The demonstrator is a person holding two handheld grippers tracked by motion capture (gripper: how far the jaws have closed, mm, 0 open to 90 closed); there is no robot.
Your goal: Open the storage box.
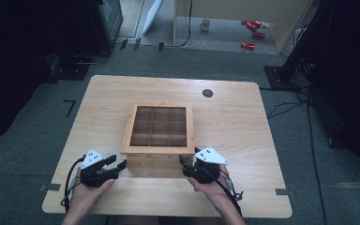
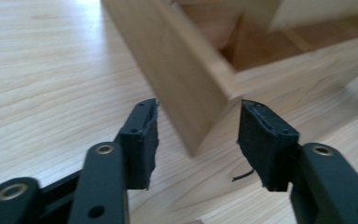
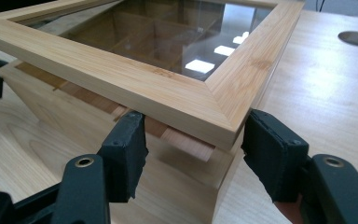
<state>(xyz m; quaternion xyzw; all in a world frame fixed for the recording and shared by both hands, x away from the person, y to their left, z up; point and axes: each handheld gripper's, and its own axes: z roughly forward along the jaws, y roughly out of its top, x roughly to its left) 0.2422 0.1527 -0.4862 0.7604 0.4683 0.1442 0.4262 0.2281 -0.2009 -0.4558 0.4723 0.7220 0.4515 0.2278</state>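
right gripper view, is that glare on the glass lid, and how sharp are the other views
Right gripper view: yes, bright rectangular reflections on the glass lid, otherwise sharp. Left gripper view: box corner and far background soft, jaws crisper. High view: dim, dark surroundings, table evenly lit.

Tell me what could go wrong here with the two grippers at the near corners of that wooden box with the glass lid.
The lid sits raised and offset from the box body, so an uneven lift at one corner could twist it or let it drop shut.

The right gripper brackets the lid's corner with jaws open; closing there gives a thin hold that might slip.

The left gripper faces the body's sharp corner, so pushing forward could shove the box across the table.
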